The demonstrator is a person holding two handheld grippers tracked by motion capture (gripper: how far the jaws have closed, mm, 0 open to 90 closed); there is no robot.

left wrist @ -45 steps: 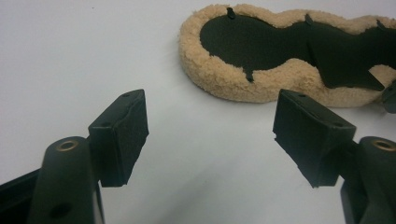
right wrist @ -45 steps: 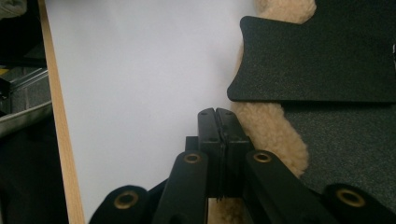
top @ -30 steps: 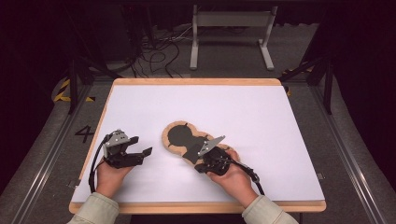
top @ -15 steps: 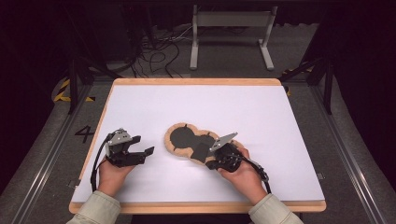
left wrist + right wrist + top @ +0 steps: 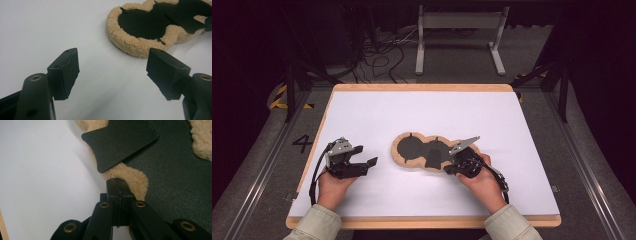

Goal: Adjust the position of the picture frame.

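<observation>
White-topped desk (image 5: 422, 110) carries a fleece-edged black pad (image 5: 412, 150) near its middle. Right gripper (image 5: 460, 165) is clamped on the pad's fleece rim, apparently to drag it. Left gripper (image 5: 362, 165) waits well apart, jaws spread and empty.

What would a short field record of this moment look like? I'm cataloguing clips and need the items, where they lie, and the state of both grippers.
surface: white table with a wooden edge
item: tan fleece pad with black inner panels, lying flat near the table's middle
loose part: black flap lying over the pad's fleece rim
left gripper: fingers open, nothing between them, pointing at the pad from its left, apart from it
right gripper: fingers shut, tips at the pad's fleece rim; whether fleece is pinched, cannot tell
hands: one on each gripper
</observation>
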